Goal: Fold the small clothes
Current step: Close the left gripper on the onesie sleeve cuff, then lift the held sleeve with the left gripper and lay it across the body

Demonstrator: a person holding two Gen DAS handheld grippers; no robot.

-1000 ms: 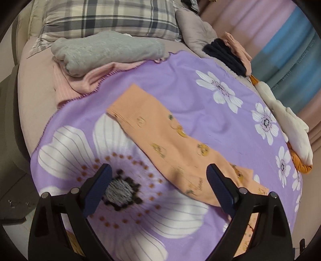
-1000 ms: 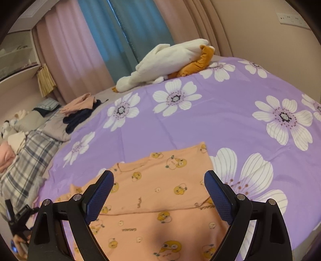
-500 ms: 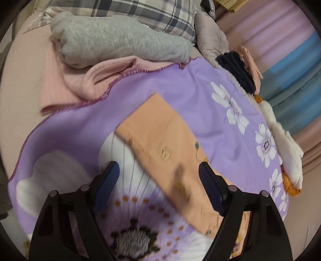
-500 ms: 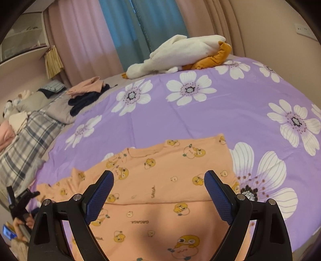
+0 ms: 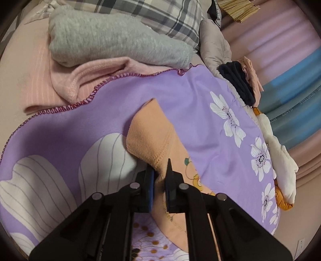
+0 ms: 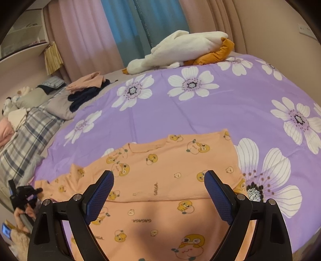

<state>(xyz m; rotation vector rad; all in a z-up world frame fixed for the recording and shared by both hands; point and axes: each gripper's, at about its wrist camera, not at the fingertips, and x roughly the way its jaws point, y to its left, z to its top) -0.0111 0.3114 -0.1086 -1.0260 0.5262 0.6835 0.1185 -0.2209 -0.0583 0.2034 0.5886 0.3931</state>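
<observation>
A small orange shirt with yellow duck prints (image 6: 170, 176) lies spread on the purple flowered bedspread (image 6: 230, 112), its lower part folded up over the body. Its sleeve (image 5: 152, 136) reaches toward the bed's head in the left wrist view. My left gripper (image 5: 159, 180) is shut on the sleeve near its ribbed cuff, which bunches up between the pads. My right gripper (image 6: 158, 192) is open and empty, hovering above the middle of the shirt; the left gripper also shows at the far left edge of its view (image 6: 26, 192).
A grey folded garment (image 5: 112, 40) on a pink blanket (image 5: 90, 78), a plaid pillow (image 5: 160, 18) and a dark and peach clothes pile (image 5: 240, 82) sit at the bed's head. A white and orange plush toy (image 6: 184, 50) lies at the far edge by the curtains.
My left gripper moved forward along the sleeve toward the cuff and closed on it. My right gripper came a little lower and nearer over the shirt, staying open.
</observation>
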